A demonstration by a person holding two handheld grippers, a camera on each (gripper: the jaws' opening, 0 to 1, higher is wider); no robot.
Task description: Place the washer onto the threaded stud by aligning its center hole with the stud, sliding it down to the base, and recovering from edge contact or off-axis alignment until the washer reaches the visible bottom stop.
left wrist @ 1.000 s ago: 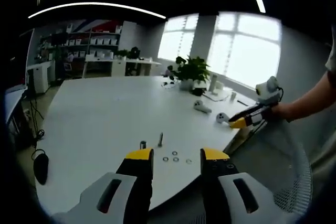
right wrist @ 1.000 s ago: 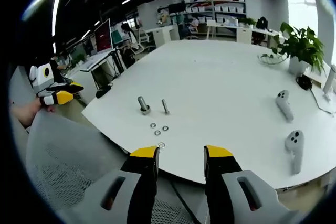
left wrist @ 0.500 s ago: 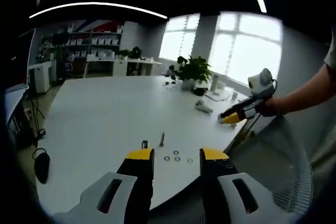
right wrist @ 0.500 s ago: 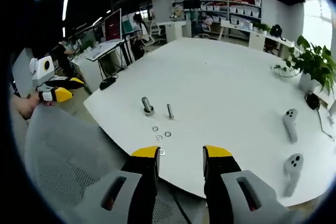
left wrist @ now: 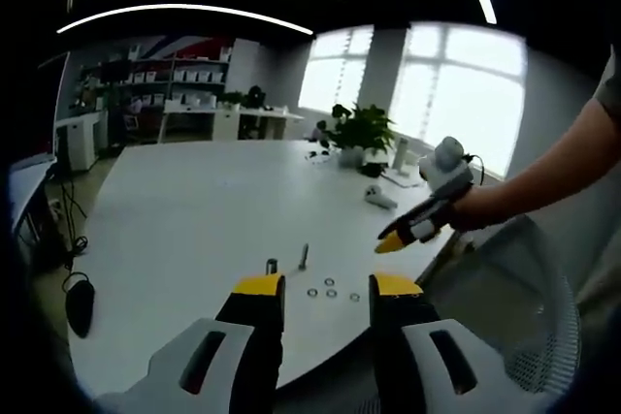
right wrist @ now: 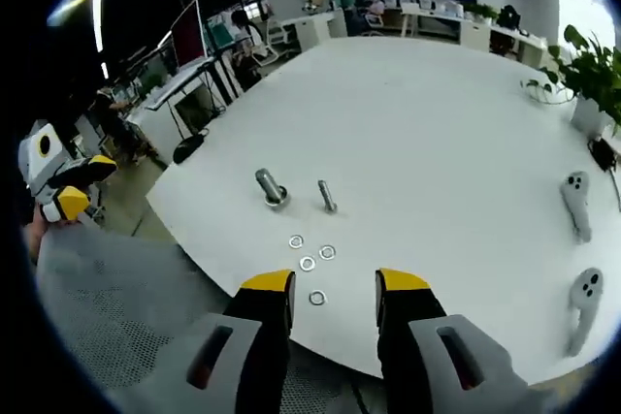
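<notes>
Washers on white table (right wrist: 466,123), four of them near its near edge: washer cluster (right wrist: 310,254) of three, fourth washer (right wrist: 316,298) closer to the right gripper (right wrist: 335,288), just ahead of the gap between its jaws. Right gripper released, jaws apart, nothing held, above table edge. Beyond the cluster stand two studs: thick bolt (right wrist: 269,187) at left, thin threaded stud (right wrist: 327,197) at right, both upright, apart from each other and from the washers. No washer on either. Left gripper (right wrist: 68,191) at far left of right gripper view, off the table over a grey mesh chair (right wrist: 116,336). Two white controllers (right wrist: 577,239) at right of table, potted plant (right wrist: 592,70) far right. In left gripper view, left gripper (left wrist: 328,288) jaws spread, empty; washers (left wrist: 332,291) and studs (left wrist: 289,261) between the tips; right gripper (left wrist: 412,230) enters from right, held by a hand.
</notes>
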